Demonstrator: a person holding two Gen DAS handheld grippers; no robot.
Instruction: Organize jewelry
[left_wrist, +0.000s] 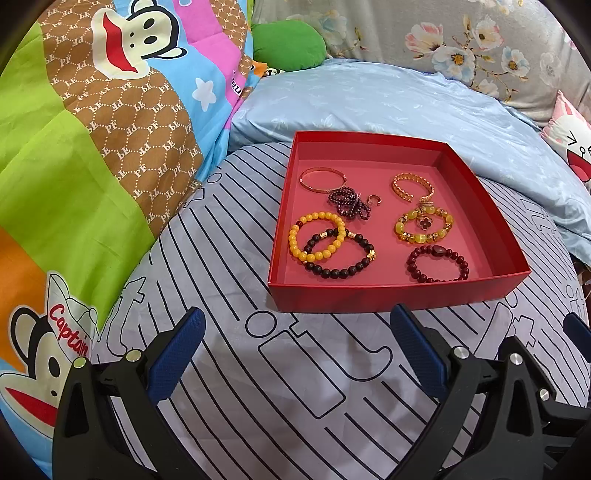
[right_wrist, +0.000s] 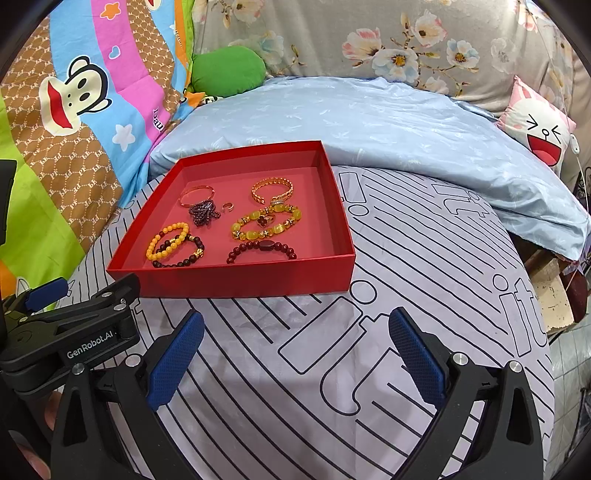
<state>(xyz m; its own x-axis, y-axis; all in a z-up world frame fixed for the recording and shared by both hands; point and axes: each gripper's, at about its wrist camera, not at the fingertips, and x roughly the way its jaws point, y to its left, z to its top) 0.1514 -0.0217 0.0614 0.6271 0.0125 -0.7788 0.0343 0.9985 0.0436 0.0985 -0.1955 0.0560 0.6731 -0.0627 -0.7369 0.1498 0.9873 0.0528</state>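
A brightly patched cartoon-monkey quilt (left_wrist: 92, 147) lay bunched at the left of the bed, beside a grey bedsheet printed with black lines (left_wrist: 295, 387). On that sheet sat a shallow, square red cardboard tray (left_wrist: 388, 295), its far edge near a pale blue pillow (left_wrist: 388, 99).

Inside, from the left, a thin rose-gold bangle (left_wrist: 322, 179) rested at the back, with a bunched strand of small dark-purple beads (left_wrist: 349, 204) touching its near rim and a little open gold ring (left_wrist: 374, 200) just beside the beads. Nearer the front, a yellow bead bracelet (left_wrist: 317, 236) overlapped a dark brown bead bracelet with gold charms (left_wrist: 338, 254). On the right side lay an open woven gold cuff (left_wrist: 412, 186), then a translucent yellow stone bracelet (left_wrist: 424, 225) encircling a small dark clover-shaped ring (left_wrist: 424, 222), and, closest to the front wall, a dark red bead bracelet (left_wrist: 437, 264).

The left gripper (left_wrist: 295, 350) hovered over the sheet short of the tray, blue-padded fingers spread wide and grasping nothing. The right gripper (right_wrist: 295, 350), alongside it, was likewise wide apart and empty.
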